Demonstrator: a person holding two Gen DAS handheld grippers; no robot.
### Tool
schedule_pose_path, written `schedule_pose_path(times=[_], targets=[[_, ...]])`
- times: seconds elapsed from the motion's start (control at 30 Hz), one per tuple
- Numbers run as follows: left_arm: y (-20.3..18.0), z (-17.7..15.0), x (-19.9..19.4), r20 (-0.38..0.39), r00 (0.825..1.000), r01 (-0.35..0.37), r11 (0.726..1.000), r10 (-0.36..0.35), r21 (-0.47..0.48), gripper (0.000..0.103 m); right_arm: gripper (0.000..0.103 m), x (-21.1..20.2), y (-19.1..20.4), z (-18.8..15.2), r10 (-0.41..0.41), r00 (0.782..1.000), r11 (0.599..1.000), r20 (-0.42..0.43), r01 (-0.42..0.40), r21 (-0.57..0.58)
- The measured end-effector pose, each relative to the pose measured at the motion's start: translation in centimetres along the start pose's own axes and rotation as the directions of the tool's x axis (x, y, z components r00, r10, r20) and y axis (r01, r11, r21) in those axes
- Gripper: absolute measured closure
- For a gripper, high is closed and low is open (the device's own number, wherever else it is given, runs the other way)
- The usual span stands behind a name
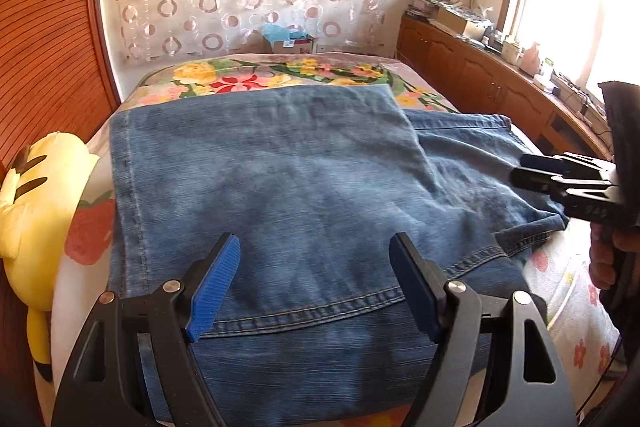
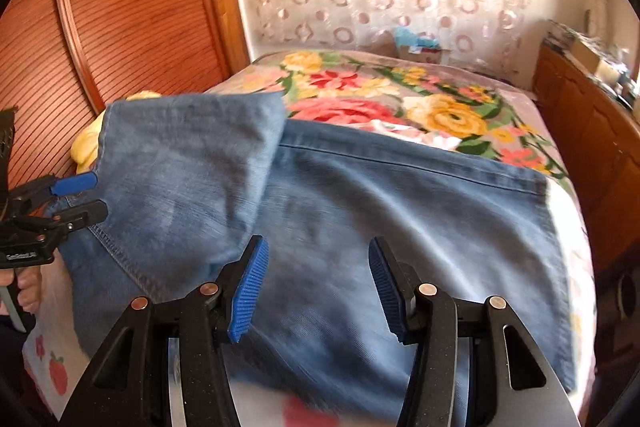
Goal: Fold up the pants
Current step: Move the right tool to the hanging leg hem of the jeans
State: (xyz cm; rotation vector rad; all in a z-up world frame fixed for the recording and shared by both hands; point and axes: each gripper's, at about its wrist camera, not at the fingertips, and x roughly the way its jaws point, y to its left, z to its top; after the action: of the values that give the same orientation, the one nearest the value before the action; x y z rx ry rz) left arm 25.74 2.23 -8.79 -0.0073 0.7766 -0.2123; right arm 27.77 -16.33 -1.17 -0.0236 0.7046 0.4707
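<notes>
L tongs (image 1: 316, 287) hang w/ jaws spread wide, nothing between the blue ribbed pads, over the near part of the faded blue denim pants (image 1: 280, 195). R tongs (image 2: 316, 291) also gape, empty, above the denim (that view is motion-blurred). Pants lie on the bed w/ floral cover (image 2: 400, 95), one end folded over the rest, waistband seam nearest the L tongs. Yellow plush toy (image 1: 36, 195) sits at bed's left edge, beside a slatted wooden panel (image 1: 48, 67).
</notes>
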Motion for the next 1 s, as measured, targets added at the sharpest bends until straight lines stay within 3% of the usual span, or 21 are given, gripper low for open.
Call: schedule_pose_path(times=[0.3,0.47,0.73,1.0], targets=[[-1.9,0.1,0.2,0.057,0.998,0.018,0.999,-0.021,0.038,0.025,0.049,-5.2,-5.5,-4.6,-0.137,0.99,0.981,0.006,0.135,0.14],[-2.0,-0.4,0.8,0.045,0.998,0.034,0.998,-0.036,0.047,0.025,0.049,-6.6,-9.1,-7.1,-0.22,0.975,0.949,-0.02,0.219,0.228],[-2.3,-1.0,1.2,0.03,0.999,0.033,0.998,-0.035,0.052,0.025,0.049,-5.3,-10.4,-7.8,-0.258,0.961,0.925,-0.102,0.276,0.262],[-2.8,-1.0,1.8,-0.002,1.0,0.013,0.997,-0.013,0.07,0.025,0.049,-4.9,-10.8,-7.5,-0.252,0.958,0.915,-0.14,0.283,0.289]])
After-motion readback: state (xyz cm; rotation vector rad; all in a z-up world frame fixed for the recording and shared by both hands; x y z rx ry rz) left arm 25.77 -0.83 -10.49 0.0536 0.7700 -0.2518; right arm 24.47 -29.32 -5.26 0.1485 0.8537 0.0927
